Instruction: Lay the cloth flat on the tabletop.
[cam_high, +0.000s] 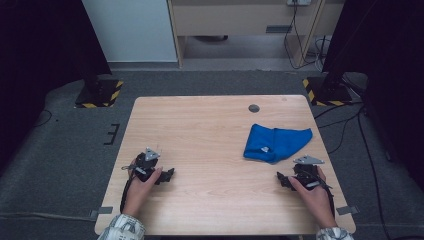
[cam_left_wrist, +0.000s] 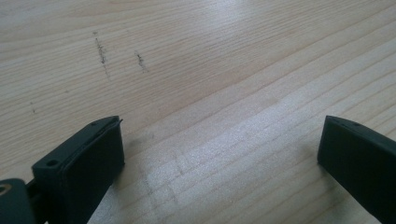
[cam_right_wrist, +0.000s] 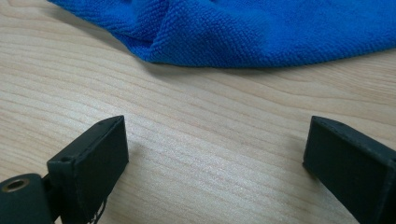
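Observation:
A blue microfibre cloth lies crumpled on the right half of the wooden table, with a small white tag on its near fold. In the right gripper view its folded edge lies just beyond the jaws. My right gripper rests low on the table just in front of the cloth, open, nothing between its jaws. My left gripper rests on the table's near left part, far from the cloth, open over bare wood.
A small round grey cap sits in the tabletop near the far edge. Faint dark scratches mark the wood ahead of the left gripper. Stand bases with yellow-black tape and cables lie on the carpet around the table.

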